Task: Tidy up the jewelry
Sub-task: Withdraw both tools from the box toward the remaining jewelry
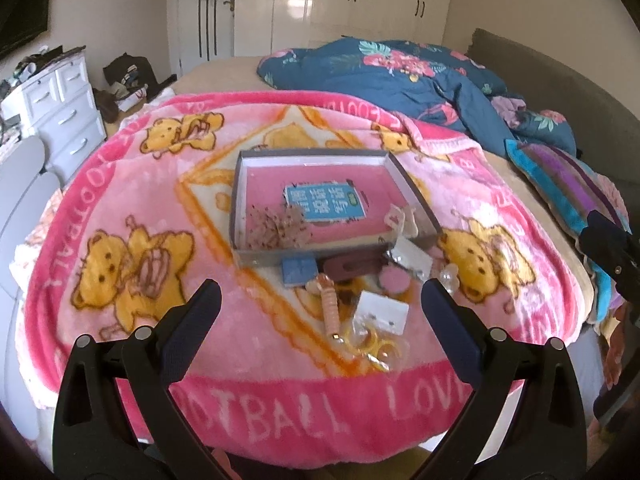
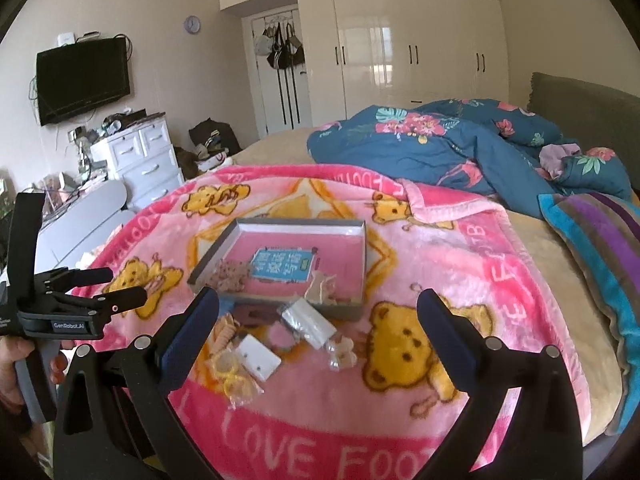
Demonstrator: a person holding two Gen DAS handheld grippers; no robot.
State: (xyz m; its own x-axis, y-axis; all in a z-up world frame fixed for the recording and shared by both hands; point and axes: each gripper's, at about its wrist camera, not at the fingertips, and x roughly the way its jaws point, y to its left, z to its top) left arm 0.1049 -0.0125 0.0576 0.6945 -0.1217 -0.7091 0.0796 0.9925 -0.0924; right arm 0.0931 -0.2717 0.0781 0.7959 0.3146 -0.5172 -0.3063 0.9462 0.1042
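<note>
The grey box (image 1: 316, 200) lies mid-blanket (image 1: 140, 208), long axis toward 12 o'clock. Jewelry packets (image 1: 374, 320) are scattered at its 6 o'clock edge. Left gripper (image 1: 320, 300) and right gripper (image 2: 318, 308) hover spread apart, empty.

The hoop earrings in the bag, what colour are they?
Yellow hoops, clearest in the left wrist view.

Soft daylight, glare on glossy wardrobe doors (image 2: 400, 48), slight blur, fisheye-warped dark corners
</note>
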